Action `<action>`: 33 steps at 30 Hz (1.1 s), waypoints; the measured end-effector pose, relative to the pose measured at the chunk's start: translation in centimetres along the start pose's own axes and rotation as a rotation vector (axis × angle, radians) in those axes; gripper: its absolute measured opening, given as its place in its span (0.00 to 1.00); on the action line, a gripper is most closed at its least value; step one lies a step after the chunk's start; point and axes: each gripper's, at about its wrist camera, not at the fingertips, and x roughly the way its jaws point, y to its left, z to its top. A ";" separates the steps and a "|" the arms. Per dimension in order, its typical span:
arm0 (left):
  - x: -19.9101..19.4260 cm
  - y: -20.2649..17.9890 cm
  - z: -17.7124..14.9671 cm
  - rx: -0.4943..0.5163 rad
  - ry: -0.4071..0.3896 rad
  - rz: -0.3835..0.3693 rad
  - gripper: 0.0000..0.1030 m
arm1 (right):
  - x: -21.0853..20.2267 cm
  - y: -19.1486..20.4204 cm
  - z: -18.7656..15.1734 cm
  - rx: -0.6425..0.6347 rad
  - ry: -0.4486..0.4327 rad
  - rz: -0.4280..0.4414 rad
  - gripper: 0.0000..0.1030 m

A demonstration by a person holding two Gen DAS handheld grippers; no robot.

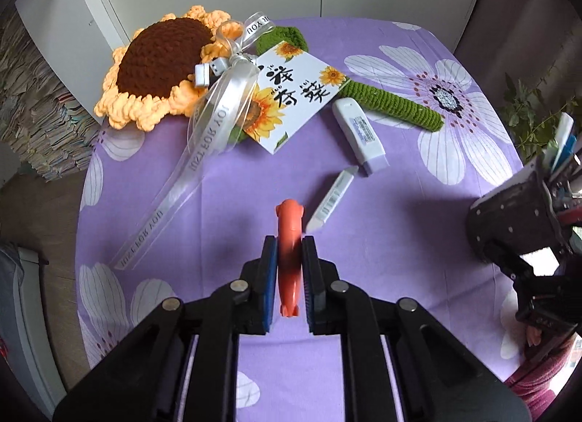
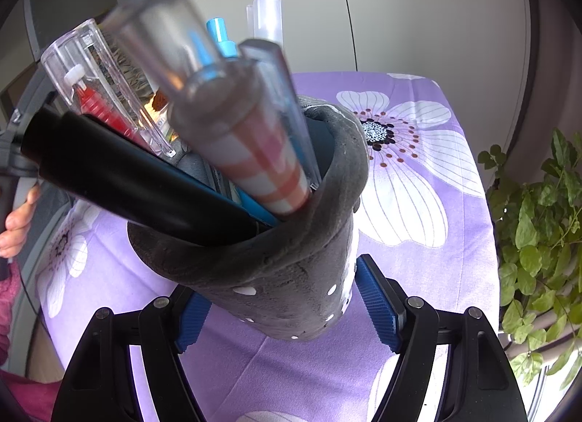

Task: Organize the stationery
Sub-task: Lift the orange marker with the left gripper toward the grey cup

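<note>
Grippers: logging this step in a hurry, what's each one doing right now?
Left gripper: shut on the orange pen.
Right gripper: shut on the grey pen holder.

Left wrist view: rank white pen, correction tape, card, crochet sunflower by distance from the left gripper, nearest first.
1. White pen, just ahead of the left gripper, slightly right.
2. Correction tape, beyond the pen.
3. Card, centre.
4. Crochet sunflower, far left.

A printed purple cloth (image 1: pixel 254 175) is covering the worktop, looking matt and smooth. The sunflower (image 1: pixel 160 65) is showing chunky crocheted yarn, its ribbon (image 1: pixel 214 120) shining like satin. The orange pen (image 1: pixel 289 236) is looking like smooth plastic. The grey holder (image 2: pixel 291 276) is appearing rough, felt-like.
</note>
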 end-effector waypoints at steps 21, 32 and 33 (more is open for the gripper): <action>3.0 -5.8 -3.3 0.155 0.071 0.026 0.14 | 0.4 -0.6 0.0 0.016 0.008 0.017 0.75; 3.3 -5.9 -2.9 0.148 0.067 0.018 0.20 | -0.3 -0.6 -0.7 0.006 0.004 0.065 0.75; 3.2 -5.9 -3.0 0.149 0.065 0.019 0.22 | -0.5 -0.5 -0.7 -0.013 -0.002 0.072 0.75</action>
